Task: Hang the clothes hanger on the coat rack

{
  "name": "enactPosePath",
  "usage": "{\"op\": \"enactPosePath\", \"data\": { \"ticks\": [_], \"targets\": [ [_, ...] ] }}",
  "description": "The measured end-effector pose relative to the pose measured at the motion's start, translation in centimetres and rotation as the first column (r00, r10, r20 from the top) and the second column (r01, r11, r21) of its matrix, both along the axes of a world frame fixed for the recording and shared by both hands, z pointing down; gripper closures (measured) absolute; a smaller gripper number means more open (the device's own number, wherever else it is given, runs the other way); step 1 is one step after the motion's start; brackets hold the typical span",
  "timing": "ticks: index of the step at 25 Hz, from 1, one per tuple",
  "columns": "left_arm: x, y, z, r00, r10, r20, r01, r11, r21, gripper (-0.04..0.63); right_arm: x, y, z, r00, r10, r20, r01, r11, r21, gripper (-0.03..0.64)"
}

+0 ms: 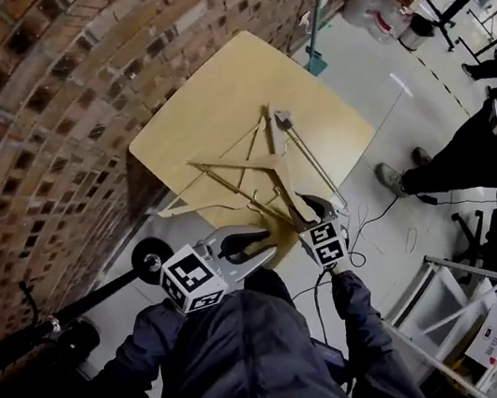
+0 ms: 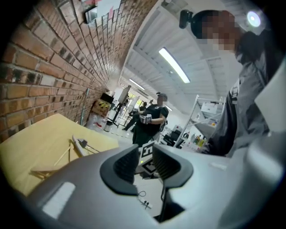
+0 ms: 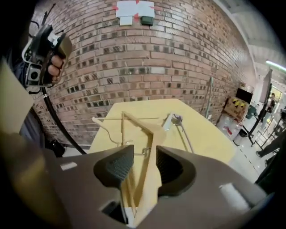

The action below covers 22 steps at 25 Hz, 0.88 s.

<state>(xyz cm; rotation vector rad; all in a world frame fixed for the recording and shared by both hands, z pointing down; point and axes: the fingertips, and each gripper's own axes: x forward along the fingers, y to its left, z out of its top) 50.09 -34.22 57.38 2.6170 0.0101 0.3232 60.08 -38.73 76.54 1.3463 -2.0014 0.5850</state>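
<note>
rough brick wall [image 1: 23,109] | square pale-wood table [image 1: 211,95] | triangular wooden hanger [image 1: 273,162]

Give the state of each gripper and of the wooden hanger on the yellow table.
Left gripper, jaws apart, nothing between them.
Right gripper, jaws apart around one arm of the wooden hanger, apparently not clamped on it.
Wooden hanger, lying flat on the yellow table, not yet hung.

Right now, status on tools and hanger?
Left tool open, empty. Right tool open around hanger, no grip. Hanger flat on table, metal rods beside it.
</note>
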Motion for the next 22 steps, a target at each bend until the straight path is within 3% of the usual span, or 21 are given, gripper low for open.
{"op": "enactPosePath", "data": {
  "ticks": [6,12,16,22],
  "targets": [
    [1.2,-1.3,1.1,0.999,-0.048,0.017,0.049,0.998,-0.037,0.491,0.2,-0.8,6.2,0.999,-0.05,-0.019,0.046,0.985,-0.167,0.456],
    [1.2,-2.5,1.9,0.996,-0.086,0.037,0.087,0.995,-0.039,0.491,0.3,-0.8,9.3,0.998,-0.051,-0.038,0.04,0.966,-0.256,0.456],
    [1.3,-2.8,1.9,0.995,-0.096,0.036,0.097,0.994,-0.04,0.491,0.4,-0.7,10.5,0.995,-0.065,-0.069,0.043,0.958,-0.284,0.465],
    [1.1,-2.5,2.1,0.993,-0.111,0.042,0.112,0.993,-0.044,0.491,0.2,-0.5,10.7,0.999,-0.021,-0.046,0.007,0.96,-0.281,0.499]
  ]
}}
